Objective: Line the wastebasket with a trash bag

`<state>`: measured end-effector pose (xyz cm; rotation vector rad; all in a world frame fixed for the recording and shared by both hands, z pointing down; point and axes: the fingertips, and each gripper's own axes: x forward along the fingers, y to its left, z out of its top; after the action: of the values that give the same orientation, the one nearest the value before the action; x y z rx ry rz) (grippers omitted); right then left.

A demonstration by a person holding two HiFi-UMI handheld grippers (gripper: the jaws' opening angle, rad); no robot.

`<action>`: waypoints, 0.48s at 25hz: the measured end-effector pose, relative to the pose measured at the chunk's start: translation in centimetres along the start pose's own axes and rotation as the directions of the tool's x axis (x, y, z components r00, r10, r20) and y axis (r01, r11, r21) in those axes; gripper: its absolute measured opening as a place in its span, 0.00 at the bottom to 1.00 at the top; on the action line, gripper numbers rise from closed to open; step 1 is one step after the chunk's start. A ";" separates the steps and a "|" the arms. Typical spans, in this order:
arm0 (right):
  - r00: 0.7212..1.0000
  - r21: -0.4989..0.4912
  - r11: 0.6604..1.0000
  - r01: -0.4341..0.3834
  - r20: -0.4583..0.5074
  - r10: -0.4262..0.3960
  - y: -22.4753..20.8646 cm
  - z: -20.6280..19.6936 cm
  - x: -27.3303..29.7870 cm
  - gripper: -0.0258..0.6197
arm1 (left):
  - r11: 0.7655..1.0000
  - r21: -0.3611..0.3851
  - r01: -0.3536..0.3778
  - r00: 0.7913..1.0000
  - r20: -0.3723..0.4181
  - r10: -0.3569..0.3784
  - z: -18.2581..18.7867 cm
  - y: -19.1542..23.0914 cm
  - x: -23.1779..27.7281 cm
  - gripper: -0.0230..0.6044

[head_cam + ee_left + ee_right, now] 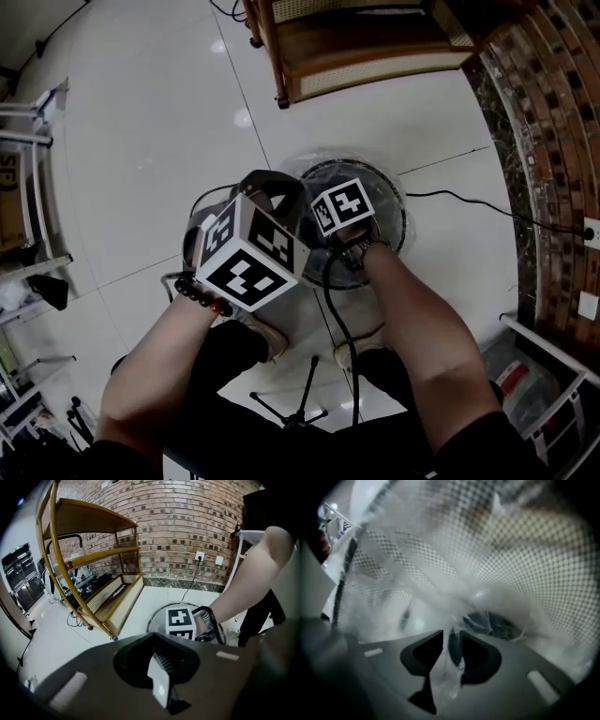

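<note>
A black mesh wastebasket [395,190] stands on the white tile floor, with clear trash bag film [309,161] showing round its rim. My right gripper's marker cube [342,206] sits down inside the basket mouth. In the right gripper view the right gripper [452,652] is open, a thin strip of the clear trash bag [440,590] hangs in the gap, and the mesh wall [525,550] shows through the film. My left gripper [159,674] is shut with nothing in it, and its cube [248,255] hovers just left of the basket [156,617].
A wooden rattan shelf [356,47] stands just beyond the basket, and a curved brick wall [553,112] runs along the right. A black cable [469,202] runs to a wall socket [591,230]. White racks [28,187] stand at the left, a tripod [300,405] by the person's feet.
</note>
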<state>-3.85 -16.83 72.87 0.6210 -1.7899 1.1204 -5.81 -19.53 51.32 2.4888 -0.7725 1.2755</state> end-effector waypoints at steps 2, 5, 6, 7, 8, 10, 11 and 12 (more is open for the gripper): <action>1.000 -0.012 1.000 -0.005 0.023 0.005 0.8 0.4 -1.9 0.21 | 1.000 -0.001 -0.005 1.000 0.014 0.005 0.4 0.2 -0.4 0.04; 0.998 -0.032 0.999 -0.003 0.064 0.005 1.9 1.1 -5.3 0.21 | 1.000 -0.001 -0.006 1.000 0.028 0.006 0.7 0.2 -0.9 0.04; 0.997 -0.038 0.999 -0.005 0.083 0.008 2.2 1.2 -6.6 0.21 | 1.000 -0.001 -0.006 0.999 0.032 0.006 0.9 0.1 -1.0 0.04; 0.995 -0.042 0.999 -0.008 0.104 0.012 2.6 1.4 -7.9 0.21 | 1.000 0.000 -0.005 0.999 0.038 0.005 1.0 0.0 -1.2 0.04; 0.992 -0.046 0.999 -0.010 0.127 0.015 3.0 1.5 -9.4 0.21 | 1.000 0.002 -0.006 0.999 0.044 0.005 1.2 -0.1 -1.3 0.04; 0.984 -0.054 0.998 -0.009 0.179 0.019 3.6 1.6 -12.5 0.21 | 1.000 0.010 -0.008 0.998 0.055 0.007 1.6 -0.4 -1.7 0.04; 0.978 -0.057 0.998 -0.005 0.207 0.017 3.9 1.6 -14.2 0.21 | 1.000 0.018 -0.009 0.998 0.060 0.008 1.6 -0.6 -1.8 0.04; 0.971 -0.061 0.998 0.002 0.238 0.013 4.1 1.6 -15.9 0.20 | 1.000 0.027 -0.009 0.998 0.062 0.008 1.6 -1.0 -2.0 0.04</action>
<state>-0.38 -17.10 56.73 0.7398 -2.0226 1.0251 -5.16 -18.73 48.81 2.5603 -0.7861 1.2241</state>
